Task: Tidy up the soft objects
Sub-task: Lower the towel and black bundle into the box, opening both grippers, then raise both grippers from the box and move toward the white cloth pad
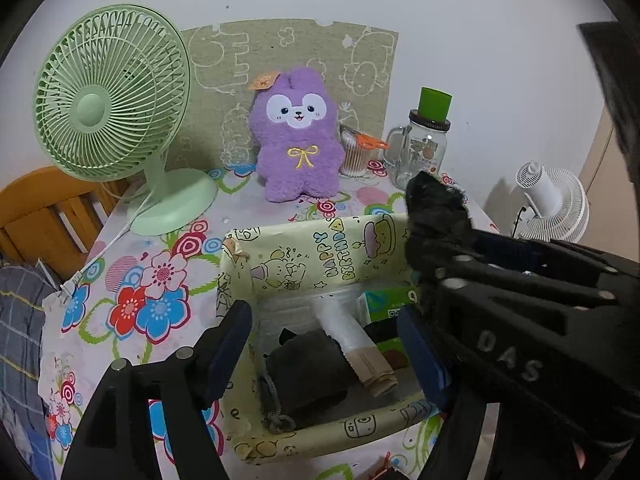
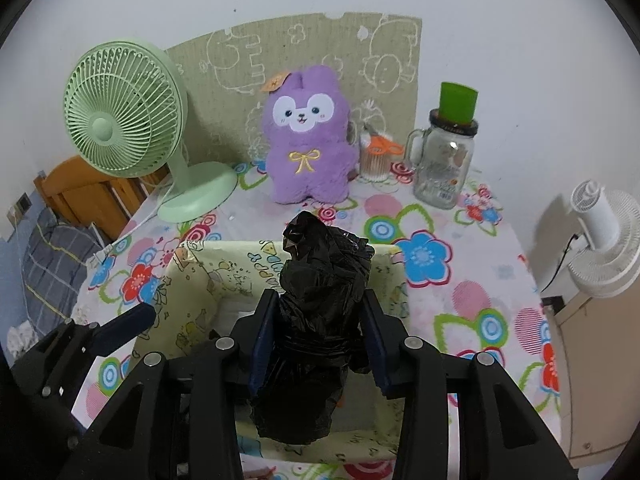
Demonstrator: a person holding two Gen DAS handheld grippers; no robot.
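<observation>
Pointing steeply down toward the box (image 1: 320,236), both grippers are hanging over the flowered tablecloth (image 2: 460,272). Right gripper (image 2: 316,344) is clamping a crumpled black plastic bag bundle (image 2: 320,280) between its blue pads (image 2: 262,344); pads are pressing into both sides of it. Bundle's long axis is running along the fingers, its far end pointing at the purple plush (image 2: 310,136) and sticking out well past the fingertips, its near end drooping below the jaws. The bundle is sitting in the air above the box's right part, not touching the rim as far as I can tell.

Left gripper (image 1: 324,340) is standing released, jaws wide, nothing between the pads. It's hovering over the box's near-left portion. Below it inside the box: a dark cloth pouch with a grey drawstring (image 1: 308,376) and a white plastic roll (image 1: 352,332) lying diagonally, its tan end toward the camera. A green carton (image 1: 394,304) is lying beside the roll, partly hidden by the right gripper.

Box is wrapped in pale yellow "HAPPY BIRTHDAY" cartoon paper and sitting in front of the plush. Green desk fan (image 1: 116,108) is standing to the left.
</observation>
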